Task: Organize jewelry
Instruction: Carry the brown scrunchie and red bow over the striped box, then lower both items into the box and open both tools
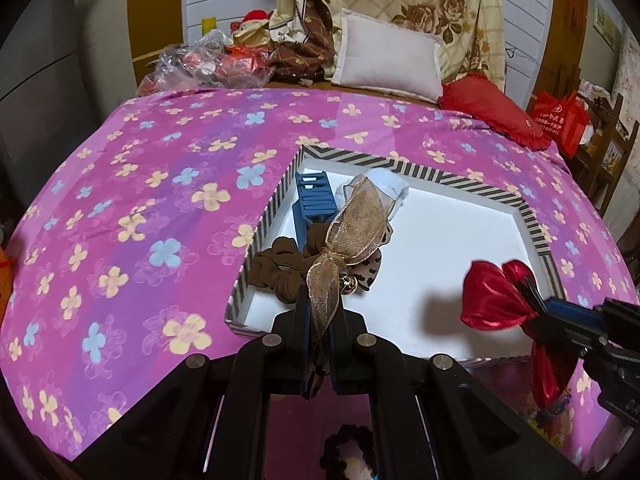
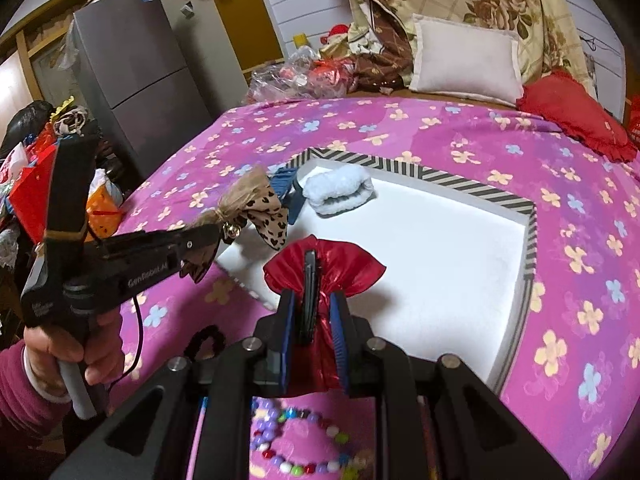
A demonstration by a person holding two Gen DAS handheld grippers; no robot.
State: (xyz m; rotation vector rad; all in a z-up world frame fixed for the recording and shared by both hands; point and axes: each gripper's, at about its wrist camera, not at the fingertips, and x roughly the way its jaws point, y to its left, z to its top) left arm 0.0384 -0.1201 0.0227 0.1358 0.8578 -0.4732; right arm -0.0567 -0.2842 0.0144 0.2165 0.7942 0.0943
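My left gripper (image 1: 319, 344) is shut on a gold organza bow hair clip (image 1: 348, 232) with a leopard-print layer and holds it above the left part of the striped box (image 1: 460, 182); it also shows in the right wrist view (image 2: 260, 204). My right gripper (image 2: 314, 312) is shut on a red satin bow (image 2: 332, 266) above the box's near edge; the bow also shows in the left wrist view (image 1: 494, 298). In the box lie a brown scrunchie (image 1: 276, 270), a blue clip card (image 1: 314, 200) and a pale blue fluffy band (image 2: 340, 192).
A bead bracelet (image 2: 288, 448) and a black scrunchie (image 2: 206, 342) lie on the pink flowered bedspread (image 1: 160, 200) near me. A white pillow (image 1: 390, 60), a red cushion (image 1: 492, 112) and plastic bags (image 1: 204, 64) are at the bed's far end.
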